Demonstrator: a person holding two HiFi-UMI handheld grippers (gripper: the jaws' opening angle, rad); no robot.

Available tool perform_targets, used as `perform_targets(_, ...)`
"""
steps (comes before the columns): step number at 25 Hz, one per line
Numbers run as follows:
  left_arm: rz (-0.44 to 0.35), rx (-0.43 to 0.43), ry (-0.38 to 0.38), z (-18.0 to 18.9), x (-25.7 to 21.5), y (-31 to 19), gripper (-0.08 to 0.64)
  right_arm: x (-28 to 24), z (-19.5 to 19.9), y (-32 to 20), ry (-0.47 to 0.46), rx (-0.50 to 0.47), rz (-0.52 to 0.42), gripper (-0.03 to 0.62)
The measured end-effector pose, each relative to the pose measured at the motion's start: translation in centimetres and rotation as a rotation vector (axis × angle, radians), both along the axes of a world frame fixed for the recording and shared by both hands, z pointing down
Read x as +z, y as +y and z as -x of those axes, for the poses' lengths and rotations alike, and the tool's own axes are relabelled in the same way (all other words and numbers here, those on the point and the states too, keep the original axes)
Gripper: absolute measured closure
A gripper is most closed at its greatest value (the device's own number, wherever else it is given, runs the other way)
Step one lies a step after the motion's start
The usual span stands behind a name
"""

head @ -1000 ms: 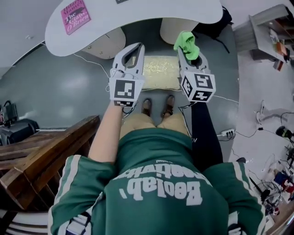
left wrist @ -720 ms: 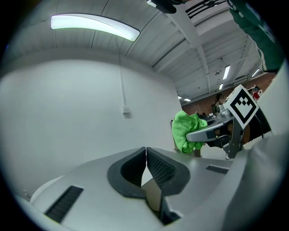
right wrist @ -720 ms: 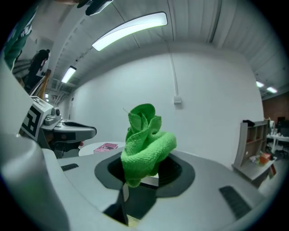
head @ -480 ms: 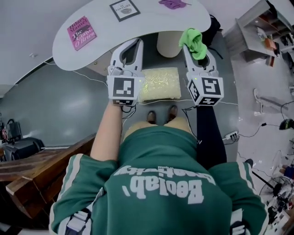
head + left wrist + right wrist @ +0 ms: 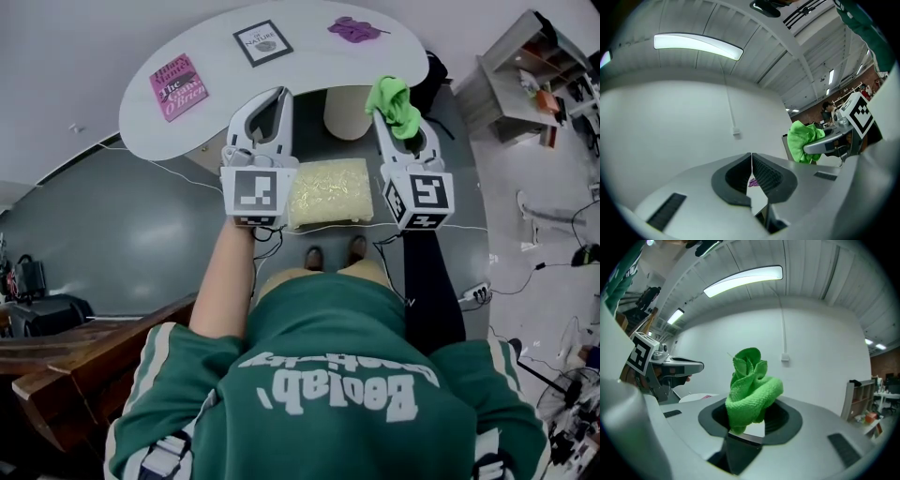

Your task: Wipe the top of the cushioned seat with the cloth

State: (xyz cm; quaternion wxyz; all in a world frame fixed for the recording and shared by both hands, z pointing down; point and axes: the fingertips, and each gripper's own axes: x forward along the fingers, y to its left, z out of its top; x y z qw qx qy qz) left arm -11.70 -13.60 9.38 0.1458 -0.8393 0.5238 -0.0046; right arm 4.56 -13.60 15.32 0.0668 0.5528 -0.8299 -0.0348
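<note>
In the head view a pale yellow cushioned seat (image 5: 330, 190) lies on the floor in front of the person's shoes, between both grippers. My right gripper (image 5: 395, 106) is held up at the seat's right side, shut on a bunched green cloth (image 5: 394, 98). That cloth (image 5: 751, 387) sticks out of the shut jaws in the right gripper view. To the seat's left my left gripper (image 5: 270, 101) is raised, jaws shut with nothing between them. The left gripper view shows its tips (image 5: 751, 164) meeting and the cloth (image 5: 803, 141) off to the right.
A white curved table (image 5: 272, 66) stands just beyond the seat, carrying a pink book (image 5: 178, 86), a framed card (image 5: 262, 42) and a purple item (image 5: 354, 29). Cables (image 5: 487, 292) trail on the floor at the right. Wooden furniture (image 5: 84, 366) sits at lower left, shelves (image 5: 539, 80) at upper right.
The view has tilted so more of the table top shows and the seat sits lower in frame. Both grippers keep their places beside the seat, the cloth still held.
</note>
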Motion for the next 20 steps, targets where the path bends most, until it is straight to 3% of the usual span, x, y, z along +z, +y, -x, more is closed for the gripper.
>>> perform_targets(20,-0.005,0.001,-0.007,0.5,-0.5,1.1,0.541,-0.1,0.4,1.0,-0.006,0.02,-0.004,0.446)
